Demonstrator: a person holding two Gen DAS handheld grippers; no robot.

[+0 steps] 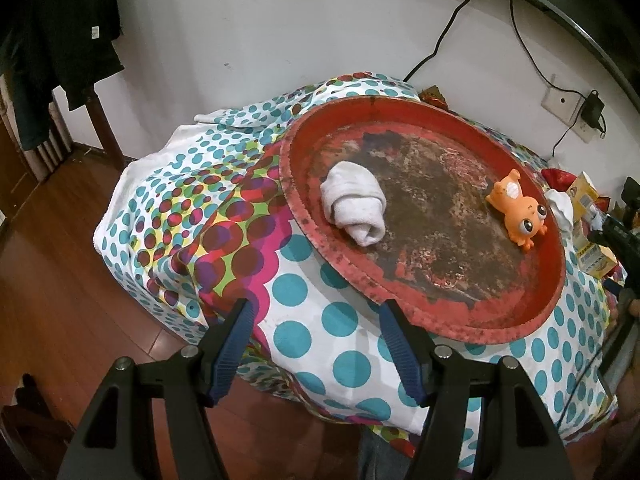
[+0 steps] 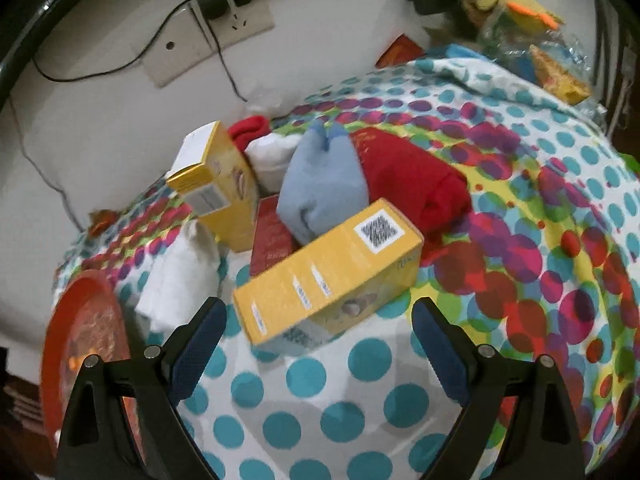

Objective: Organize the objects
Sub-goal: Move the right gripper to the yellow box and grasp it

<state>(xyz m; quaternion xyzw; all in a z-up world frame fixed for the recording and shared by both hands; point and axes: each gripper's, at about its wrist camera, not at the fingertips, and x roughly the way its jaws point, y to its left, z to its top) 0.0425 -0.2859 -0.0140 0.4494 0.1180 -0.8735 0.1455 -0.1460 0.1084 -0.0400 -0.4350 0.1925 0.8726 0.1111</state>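
Note:
A worn round red tray [image 1: 400, 312] lies on a polka-dot cloth; its edge also shows in the right wrist view [image 2: 86, 300]. In it are a rolled white sock [image 1: 354, 208] and an orange toy animal [image 1: 518, 208]. My left gripper [image 1: 316, 312] is open and empty, above the cloth at the tray's near rim. My right gripper [image 2: 320, 316] is open and empty, just short of a yellow box [image 2: 328, 268] lying flat. Behind it are a second yellow box [image 2: 218, 184], a blue sock roll [image 2: 320, 184], a red sock roll [image 2: 412, 180] and a white sock [image 2: 176, 276].
The polka-dot cloth [image 1: 312, 360] covers a table against a white wall with sockets and cables [image 2: 216, 28]. A flat red packet [image 2: 270, 236] lies between the boxes. Snack bags [image 2: 532, 44] sit at the far right. Wooden floor [image 1: 52, 280] and a chair with dark clothes [image 1: 60, 36] are at the left.

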